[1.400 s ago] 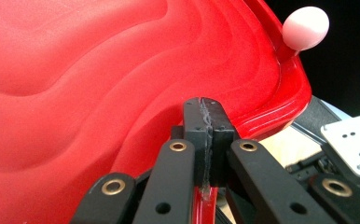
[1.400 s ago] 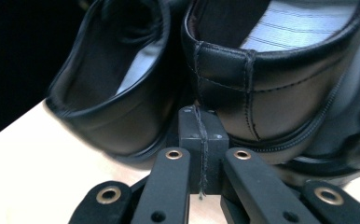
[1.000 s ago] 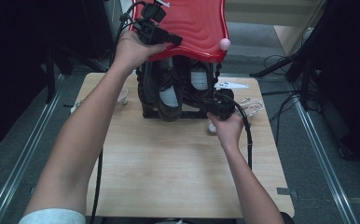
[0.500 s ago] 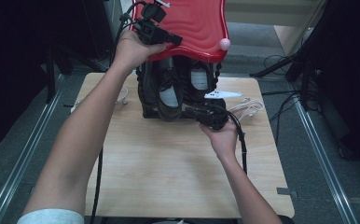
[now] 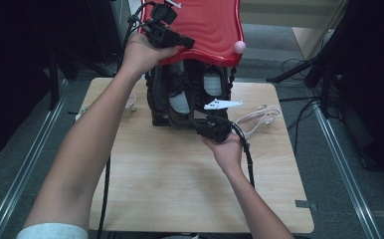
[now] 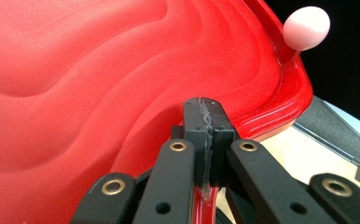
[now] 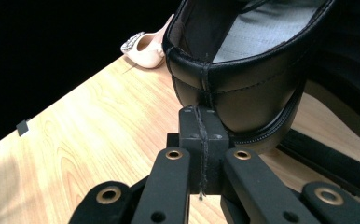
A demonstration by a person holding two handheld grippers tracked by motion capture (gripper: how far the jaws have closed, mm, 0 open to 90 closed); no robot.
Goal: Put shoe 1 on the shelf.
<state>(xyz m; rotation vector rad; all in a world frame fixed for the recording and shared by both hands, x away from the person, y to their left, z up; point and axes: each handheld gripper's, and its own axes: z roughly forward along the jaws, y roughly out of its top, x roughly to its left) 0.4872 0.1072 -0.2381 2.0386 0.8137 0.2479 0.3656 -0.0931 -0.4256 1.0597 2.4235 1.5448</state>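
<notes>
Shoes [image 5: 180,102] stand in a black rack [image 5: 156,107] toward the desk's [image 5: 180,189] twelve o'clock edge, under a raised red lid [image 5: 210,30]. At eleven o'clock the left arm stretches long and high, its tool [image 6: 205,108] pinched shut on the lid's rim. The right hand, low and palm-up near the desk's centre, points its tool [image 7: 201,116] at the heel of a black shoe [image 7: 243,79], jaws pressed together with nothing between. A pale shoe [image 7: 143,46] lies beyond, at ten o'clock in the right gripper view.
</notes>
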